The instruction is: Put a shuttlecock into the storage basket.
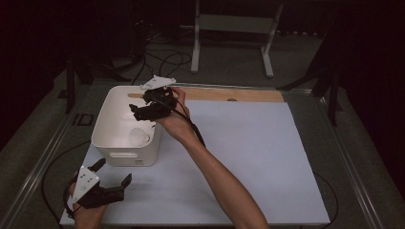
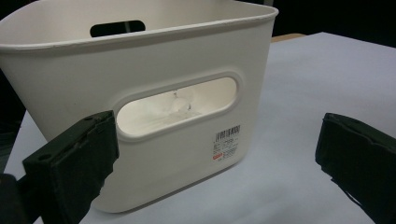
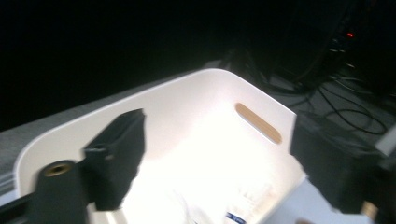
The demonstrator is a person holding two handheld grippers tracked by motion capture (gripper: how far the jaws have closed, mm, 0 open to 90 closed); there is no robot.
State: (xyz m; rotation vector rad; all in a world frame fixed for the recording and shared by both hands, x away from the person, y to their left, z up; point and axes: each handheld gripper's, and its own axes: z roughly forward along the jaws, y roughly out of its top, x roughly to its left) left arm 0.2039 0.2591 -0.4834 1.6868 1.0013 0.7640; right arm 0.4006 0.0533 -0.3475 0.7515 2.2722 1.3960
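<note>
White plastic bin (image 1: 125, 143) sits at the desk's (image 1: 248, 157) far-left corner; right gripper (image 1: 143, 109) hovers spread over its inside, left gripper (image 1: 112, 174) spread near the front-left corner.

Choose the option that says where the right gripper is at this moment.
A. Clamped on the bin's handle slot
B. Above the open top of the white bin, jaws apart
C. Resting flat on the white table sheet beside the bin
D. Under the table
B. The right gripper hangs over the white bin, jaws apart with nothing between them.
</note>
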